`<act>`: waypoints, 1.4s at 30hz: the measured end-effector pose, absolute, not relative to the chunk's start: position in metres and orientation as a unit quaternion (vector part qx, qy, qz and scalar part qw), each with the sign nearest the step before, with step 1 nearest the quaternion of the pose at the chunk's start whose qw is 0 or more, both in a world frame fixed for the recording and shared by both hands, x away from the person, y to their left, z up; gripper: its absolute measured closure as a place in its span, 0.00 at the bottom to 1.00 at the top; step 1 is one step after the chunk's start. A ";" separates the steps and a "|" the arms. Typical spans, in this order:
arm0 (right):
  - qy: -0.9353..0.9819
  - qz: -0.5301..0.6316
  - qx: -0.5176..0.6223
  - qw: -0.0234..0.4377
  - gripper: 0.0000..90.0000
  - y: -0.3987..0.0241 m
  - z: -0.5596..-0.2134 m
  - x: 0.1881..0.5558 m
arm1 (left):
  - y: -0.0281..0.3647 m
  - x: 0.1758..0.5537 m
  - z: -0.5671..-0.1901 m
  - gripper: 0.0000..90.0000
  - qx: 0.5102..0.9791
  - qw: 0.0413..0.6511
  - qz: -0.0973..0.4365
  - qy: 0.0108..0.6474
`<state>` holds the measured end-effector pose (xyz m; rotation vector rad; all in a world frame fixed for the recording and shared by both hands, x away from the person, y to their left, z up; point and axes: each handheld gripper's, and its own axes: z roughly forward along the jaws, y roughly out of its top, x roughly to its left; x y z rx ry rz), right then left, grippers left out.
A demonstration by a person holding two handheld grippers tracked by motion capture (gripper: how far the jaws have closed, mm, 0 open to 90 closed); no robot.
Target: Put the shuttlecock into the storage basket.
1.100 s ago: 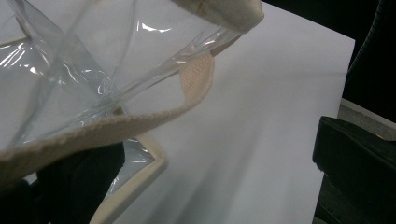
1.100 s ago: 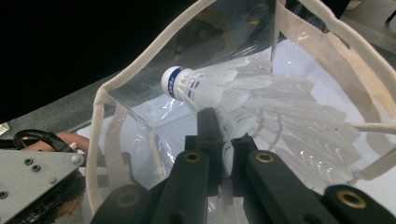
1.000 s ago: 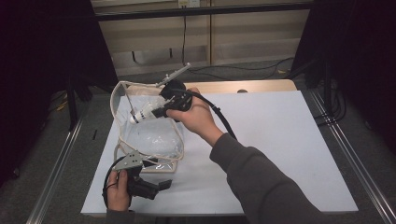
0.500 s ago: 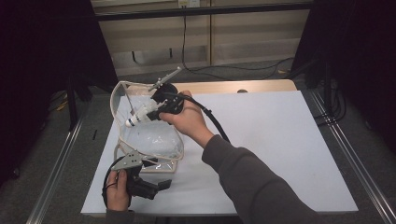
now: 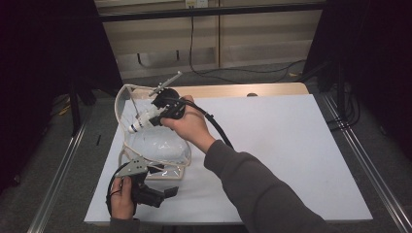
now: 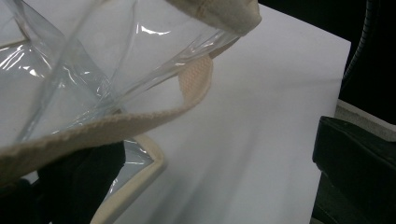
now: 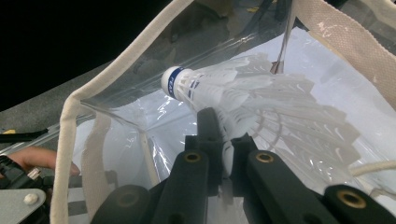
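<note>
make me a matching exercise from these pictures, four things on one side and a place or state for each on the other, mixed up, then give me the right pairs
Things:
1. shuttlecock
2. clear bag
3. left tongs
4. white sheet

Places or states:
A. covers the tabletop
B. near the table's front edge, beside the bag
C. clamped by its white skirt in the right tongs
D. open-mouthed, edged with cream webbing

Pairs: 1-C, 2-D, 3-B, 4-A

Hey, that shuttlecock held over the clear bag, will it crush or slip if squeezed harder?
The shuttlecock probably crushes easily: its skirt is thin white feathers. It looks very light, so the right gripper, clamped on the feathers, likely needs little force. Its rounded cork end could roll.
</note>
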<state>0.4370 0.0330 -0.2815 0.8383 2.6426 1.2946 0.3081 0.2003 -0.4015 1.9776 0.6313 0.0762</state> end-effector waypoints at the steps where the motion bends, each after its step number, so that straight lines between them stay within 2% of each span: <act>1: 0.863 0.423 0.274 0.040 0.98 0.034 -0.282 0.438 | 0.200 0.308 -0.401 0.03 0.820 0.507 0.031 0.262; 42: 0.864 0.394 0.312 0.044 0.98 0.053 -0.309 0.452 | 0.199 0.308 -0.401 0.03 0.820 0.508 0.034 0.261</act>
